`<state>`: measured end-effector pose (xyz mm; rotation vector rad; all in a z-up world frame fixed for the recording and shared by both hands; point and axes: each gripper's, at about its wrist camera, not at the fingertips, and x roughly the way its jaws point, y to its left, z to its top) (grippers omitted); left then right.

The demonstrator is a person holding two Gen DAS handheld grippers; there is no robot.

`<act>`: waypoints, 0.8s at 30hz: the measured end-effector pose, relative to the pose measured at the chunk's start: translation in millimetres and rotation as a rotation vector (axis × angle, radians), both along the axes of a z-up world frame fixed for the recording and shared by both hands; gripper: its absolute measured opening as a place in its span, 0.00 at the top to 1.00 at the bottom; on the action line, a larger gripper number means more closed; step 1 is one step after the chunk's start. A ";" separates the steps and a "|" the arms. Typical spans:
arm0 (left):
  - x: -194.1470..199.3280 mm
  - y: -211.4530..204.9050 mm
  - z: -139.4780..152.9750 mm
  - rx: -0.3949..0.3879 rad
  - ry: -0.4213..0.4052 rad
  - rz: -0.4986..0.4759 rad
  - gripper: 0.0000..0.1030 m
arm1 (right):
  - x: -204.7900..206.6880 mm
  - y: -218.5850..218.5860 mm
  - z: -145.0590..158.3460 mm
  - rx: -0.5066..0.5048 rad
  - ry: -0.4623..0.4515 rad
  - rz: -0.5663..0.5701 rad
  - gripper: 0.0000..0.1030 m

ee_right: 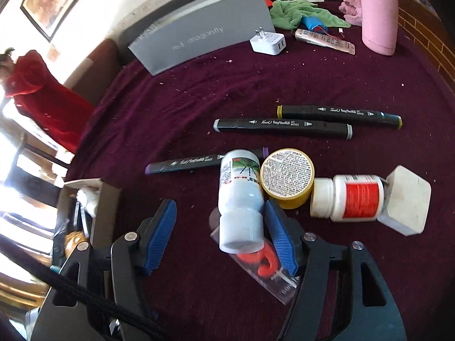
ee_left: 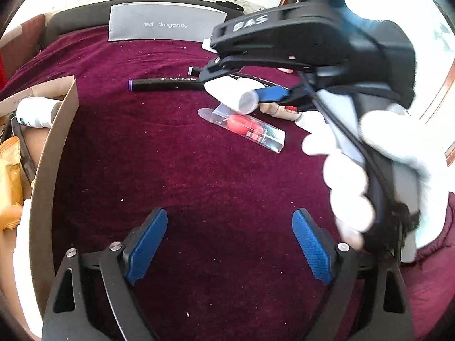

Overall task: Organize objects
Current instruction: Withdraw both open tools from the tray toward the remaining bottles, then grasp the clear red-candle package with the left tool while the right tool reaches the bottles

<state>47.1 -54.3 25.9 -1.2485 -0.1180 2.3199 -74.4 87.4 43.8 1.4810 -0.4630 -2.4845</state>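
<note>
A counter (ee_right: 284, 79) draped in dark red cloth carries everything. A grey box (ee_right: 199, 25) lies at its far edge, and an open cardboard box (ee_left: 48, 153) with a white bottle inside stands at its left edge. A pink tumbler (ee_right: 376, 11) stands at the far right corner. Three black markers lie near the middle, the purple-tipped one (ee_right: 204, 160) nearest. Beside it lie a yellow tin (ee_right: 287, 177), a red-labelled white bottle (ee_right: 352, 197) and a clear packet (ee_right: 264, 267) with red pieces inside.

The left claw (ee_left: 230, 244) stands wide open over bare cloth, holding nothing. The right claw (ee_right: 221, 224), held in a white-gloved hand (ee_left: 369, 164), is open around a white bottle (ee_right: 241, 199) lying on the packet; its right pad is against the bottle, its left pad clear of it.
</note>
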 end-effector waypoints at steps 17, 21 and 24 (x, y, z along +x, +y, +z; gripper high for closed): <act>-22.4 16.9 1.9 -0.011 -0.065 0.005 0.03 | 73.0 86.3 0.0 -0.135 0.050 -0.093 0.80; -52.6 16.7 11.1 0.071 -0.080 0.106 0.03 | 88.9 105.1 -16.9 -0.166 0.059 -0.107 0.77; -76.0 27.4 22.3 0.046 -0.012 0.095 0.03 | 96.6 124.0 -30.3 -0.270 0.077 -0.138 0.72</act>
